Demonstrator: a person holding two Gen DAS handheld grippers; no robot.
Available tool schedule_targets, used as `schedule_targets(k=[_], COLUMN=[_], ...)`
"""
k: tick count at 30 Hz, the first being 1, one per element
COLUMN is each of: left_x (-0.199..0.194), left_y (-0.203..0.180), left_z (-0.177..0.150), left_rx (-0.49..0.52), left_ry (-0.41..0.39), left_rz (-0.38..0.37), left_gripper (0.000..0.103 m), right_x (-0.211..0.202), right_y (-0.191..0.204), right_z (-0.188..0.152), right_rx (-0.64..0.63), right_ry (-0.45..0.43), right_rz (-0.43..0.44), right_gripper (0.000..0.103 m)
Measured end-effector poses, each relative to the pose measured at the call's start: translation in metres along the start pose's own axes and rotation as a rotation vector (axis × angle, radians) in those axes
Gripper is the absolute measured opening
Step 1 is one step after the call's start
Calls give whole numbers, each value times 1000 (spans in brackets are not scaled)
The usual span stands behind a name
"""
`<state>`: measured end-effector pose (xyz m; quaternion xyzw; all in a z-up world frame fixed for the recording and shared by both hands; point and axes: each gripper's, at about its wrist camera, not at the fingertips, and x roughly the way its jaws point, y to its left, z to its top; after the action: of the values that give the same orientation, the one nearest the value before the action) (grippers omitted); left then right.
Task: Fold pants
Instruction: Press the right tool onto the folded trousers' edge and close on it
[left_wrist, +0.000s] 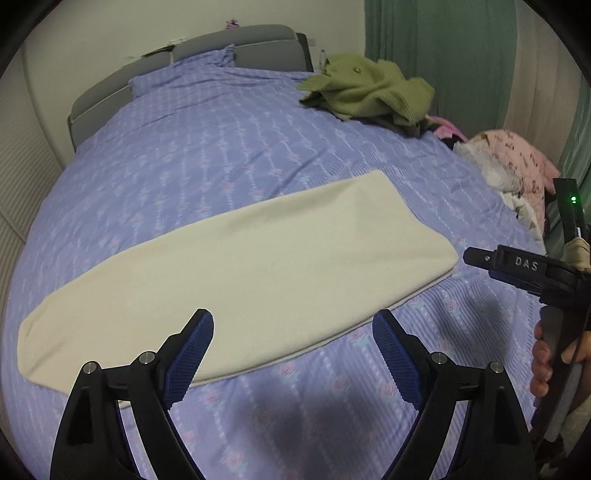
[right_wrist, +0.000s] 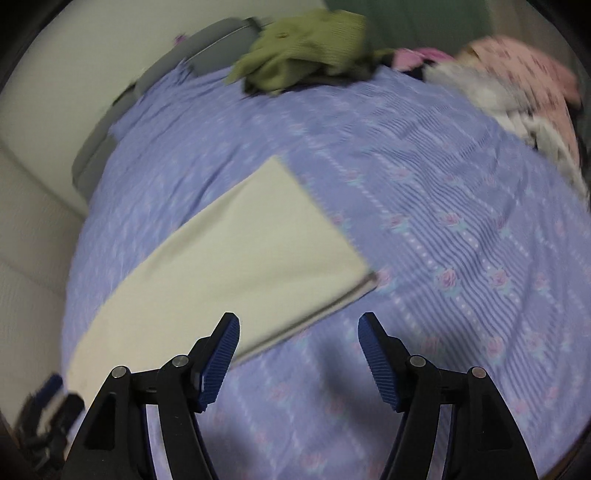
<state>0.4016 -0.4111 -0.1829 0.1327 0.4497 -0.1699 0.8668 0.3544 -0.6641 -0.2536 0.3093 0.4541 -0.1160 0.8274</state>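
The cream pants lie flat on the purple bedspread, folded lengthwise into one long strip running from lower left to right. My left gripper is open and empty, hovering above the strip's near edge. My right gripper is open and empty above the bedspread, just off the strip's near right corner. The pants show in the blurred right wrist view. The right gripper also shows at the right edge of the left wrist view, held in a hand.
A green garment lies in a heap at the bed's far right. Pink and white clothes are piled at the right edge. A grey headboard and a pillow stand at the far end. Green curtains hang behind.
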Motion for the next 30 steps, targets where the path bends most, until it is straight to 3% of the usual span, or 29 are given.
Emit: schedule_targets(k=[4, 10, 19, 24, 26, 28, 30], left_x=[30, 68, 77, 78, 77, 75, 75], left_y=[-25, -51, -67, -69, -69, -68, -66], left_z=[13, 32, 38, 43, 45, 46, 47], left_rx=[41, 61, 75, 74, 83, 87, 83], left_ry=[14, 48, 62, 66, 64, 58, 59], left_rz=[14, 7, -6, -4, -3, -4, -7], left_gripper=[88, 88, 88, 88, 88, 88, 88], right_x=[34, 79, 112, 125, 122, 115, 107], right_y=[-33, -51, -76, -59, -53, -49, -49], right_z=[8, 10, -8, -4, -3, 2, 9], right_rx=[104, 199, 421, 325, 309, 289, 287], right_ry=[13, 44, 64, 54, 64, 82, 66], right_rz=[45, 107, 281, 224, 187, 184, 191], right_gripper=[67, 67, 68, 69, 63, 36, 25])
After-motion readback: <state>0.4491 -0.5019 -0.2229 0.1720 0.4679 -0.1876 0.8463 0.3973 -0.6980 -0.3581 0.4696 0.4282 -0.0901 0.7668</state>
